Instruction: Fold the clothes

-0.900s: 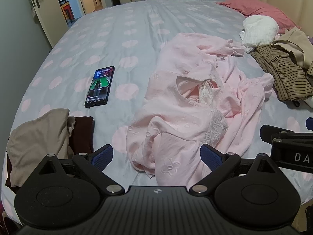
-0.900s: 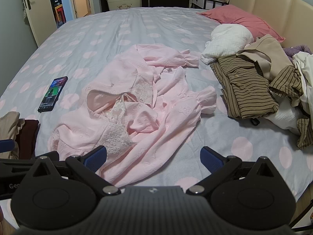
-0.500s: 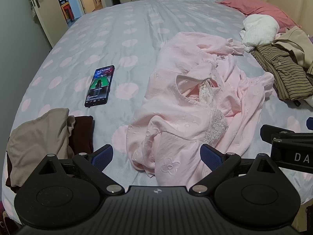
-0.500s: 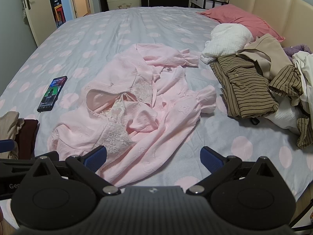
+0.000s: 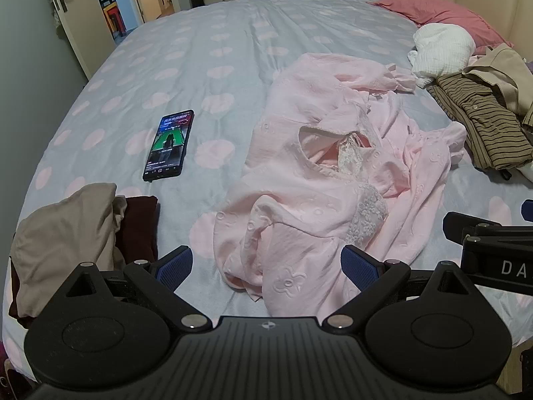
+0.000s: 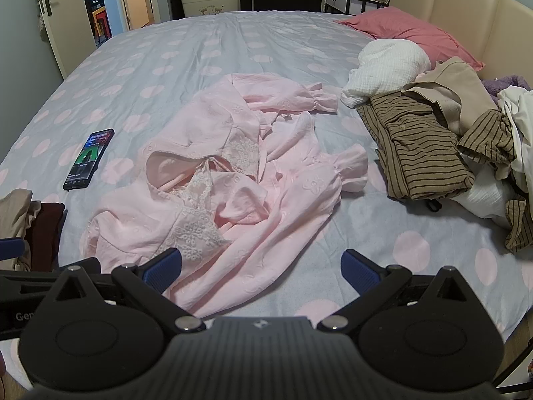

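A crumpled pink blouse (image 5: 319,180) with lace trim lies in the middle of the bed (image 5: 200,50), its sleeves spread toward the right. My left gripper (image 5: 266,268) hovers open above the blouse's near hem, nothing between its blue pads. In the right wrist view the same pink blouse (image 6: 233,183) spreads out ahead and to the left. My right gripper (image 6: 261,268) is open above the blouse's near right edge, apart from the cloth. The right gripper's black body (image 5: 493,250) shows at the right edge of the left wrist view.
A lit phone (image 5: 169,145) lies left of the blouse. Folded beige and maroon clothes (image 5: 70,233) sit at the near left. A striped brown shirt (image 6: 423,153), a white garment (image 6: 386,66) and more clothes pile at the right, by a pink pillow (image 6: 409,30) and the headboard (image 6: 466,23).
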Tool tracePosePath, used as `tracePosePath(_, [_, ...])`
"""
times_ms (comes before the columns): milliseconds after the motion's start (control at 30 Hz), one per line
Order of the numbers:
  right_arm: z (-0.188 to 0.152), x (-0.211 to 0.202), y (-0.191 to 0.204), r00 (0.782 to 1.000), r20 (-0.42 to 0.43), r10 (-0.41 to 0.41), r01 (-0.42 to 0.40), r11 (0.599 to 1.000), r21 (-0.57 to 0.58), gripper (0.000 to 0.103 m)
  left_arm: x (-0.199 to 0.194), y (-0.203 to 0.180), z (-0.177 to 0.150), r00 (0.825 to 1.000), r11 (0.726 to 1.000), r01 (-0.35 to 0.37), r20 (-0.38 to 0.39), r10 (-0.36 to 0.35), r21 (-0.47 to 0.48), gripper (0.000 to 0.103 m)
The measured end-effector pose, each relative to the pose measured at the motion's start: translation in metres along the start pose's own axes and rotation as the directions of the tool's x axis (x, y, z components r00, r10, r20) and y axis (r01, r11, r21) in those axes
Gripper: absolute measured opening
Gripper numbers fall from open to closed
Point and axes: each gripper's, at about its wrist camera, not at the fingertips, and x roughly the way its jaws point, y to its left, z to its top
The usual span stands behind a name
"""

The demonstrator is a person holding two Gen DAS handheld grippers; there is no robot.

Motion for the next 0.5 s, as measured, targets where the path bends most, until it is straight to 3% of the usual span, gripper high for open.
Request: tracePosePath(500, [-0.0004,0.0011,-0.0004,1.000,-0.002,0.000,0.000,1.000,0.000,0.103,-0.0007,-0.0007,0.0005,1.000,1.000,0.001,-0.003,-0.001,0.001,0.097])
